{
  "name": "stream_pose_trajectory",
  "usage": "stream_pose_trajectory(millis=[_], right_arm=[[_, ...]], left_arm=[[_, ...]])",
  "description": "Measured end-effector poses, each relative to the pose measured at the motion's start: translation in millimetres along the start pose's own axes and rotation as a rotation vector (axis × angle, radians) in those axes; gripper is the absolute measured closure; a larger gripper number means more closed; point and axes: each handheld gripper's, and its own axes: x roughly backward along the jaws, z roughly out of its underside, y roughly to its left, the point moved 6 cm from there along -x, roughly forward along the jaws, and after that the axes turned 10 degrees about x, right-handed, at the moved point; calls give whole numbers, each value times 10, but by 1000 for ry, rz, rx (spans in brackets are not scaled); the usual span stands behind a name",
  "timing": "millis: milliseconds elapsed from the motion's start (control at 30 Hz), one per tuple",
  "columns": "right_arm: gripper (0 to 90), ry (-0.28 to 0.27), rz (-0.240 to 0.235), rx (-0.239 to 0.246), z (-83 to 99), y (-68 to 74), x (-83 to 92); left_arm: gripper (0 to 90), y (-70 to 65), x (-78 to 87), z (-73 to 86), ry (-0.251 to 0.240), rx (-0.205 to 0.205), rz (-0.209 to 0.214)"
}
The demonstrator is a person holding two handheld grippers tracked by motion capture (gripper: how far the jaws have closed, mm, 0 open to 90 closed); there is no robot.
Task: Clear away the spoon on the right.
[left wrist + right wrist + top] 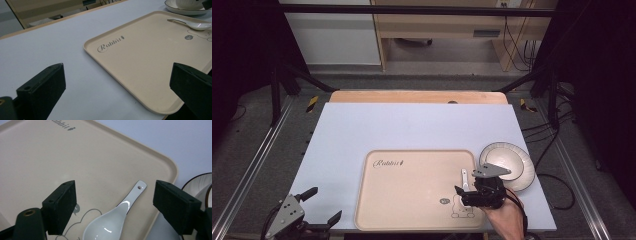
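Beige tray (75, 165), white spoon (117, 216) between right tool (113, 205) jaws (apart, untouched)

Spoon (113, 220) on tray (412, 200); bowl (507, 162) just right of tray.

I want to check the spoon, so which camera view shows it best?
The right gripper view: the white spoon lies large on the tray, between open jaws. The left gripper view shows it small and side-on; the high view shows just its handle.
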Motion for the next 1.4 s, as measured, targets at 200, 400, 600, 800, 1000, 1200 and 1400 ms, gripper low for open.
stream_pose_trajectory(millis=[200, 400, 600, 800, 1000, 1200, 1400], right_arm=[[109, -20, -14, -17, 23, 17, 57], [58, -20, 1, -17, 68, 23, 109], [46, -10, 12, -14, 123, 23, 146], [23, -24, 28, -9, 136, 21, 191], [7, -46, 8, -40, 156, 21, 233], [0, -49, 44, -56, 210, -19, 297], [0, -61, 72, -65, 243, -57, 354]], left_arm=[[0, 0, 0, 0, 0, 0, 1], [0, 0, 0, 0, 1, 0, 1], [0, -1, -1, 0, 1, -1, 1], [0, -1, -1, 1, 1, -1, 1], [0, -2, -2, 1, 1, -2, 1], [0, -3, -2, 1, 2, -3, 1], [0, -3, -3, 1, 2, -3, 0]])
